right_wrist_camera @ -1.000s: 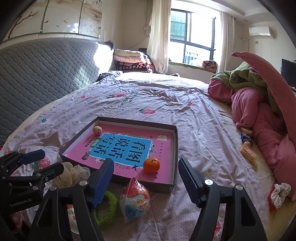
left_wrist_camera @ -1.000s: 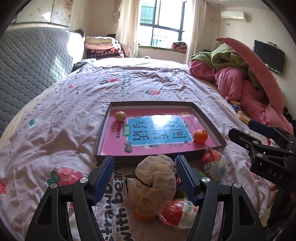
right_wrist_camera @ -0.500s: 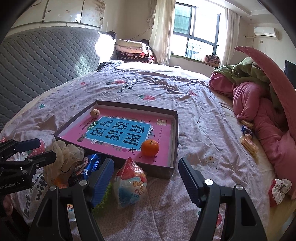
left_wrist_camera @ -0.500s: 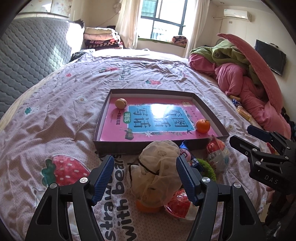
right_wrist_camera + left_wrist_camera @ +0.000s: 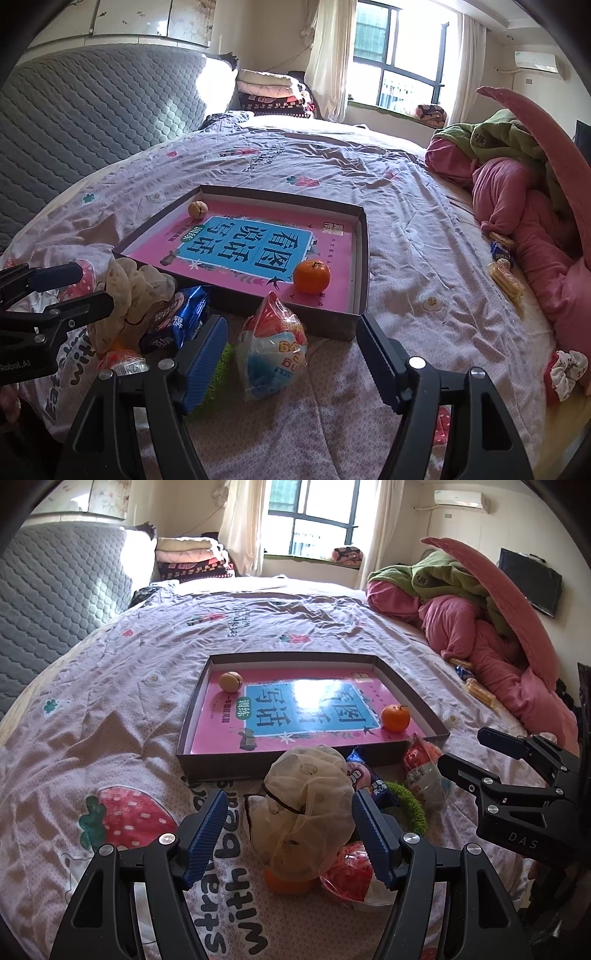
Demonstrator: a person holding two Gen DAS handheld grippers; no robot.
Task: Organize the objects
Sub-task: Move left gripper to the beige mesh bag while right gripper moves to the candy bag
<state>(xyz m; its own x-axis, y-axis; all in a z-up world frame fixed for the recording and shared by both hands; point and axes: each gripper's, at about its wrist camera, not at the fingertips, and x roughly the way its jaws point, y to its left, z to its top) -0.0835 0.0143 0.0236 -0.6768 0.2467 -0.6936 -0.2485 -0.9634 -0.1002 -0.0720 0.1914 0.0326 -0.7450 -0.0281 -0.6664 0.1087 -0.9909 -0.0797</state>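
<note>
On the bedspread [image 5: 110,672], my left gripper [image 5: 288,823] stands spread around the beige mesh bundle [image 5: 306,805], pads clear. Right of it, my right gripper [image 5: 291,354] gapes around the snack bag [image 5: 271,347], near the tray [image 5: 364,258].

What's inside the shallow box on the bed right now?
Inside the shallow box lies a pink book covering its floor, with a tangerine and a small tan ball resting on it. Anything beneath the book is hidden.
</note>
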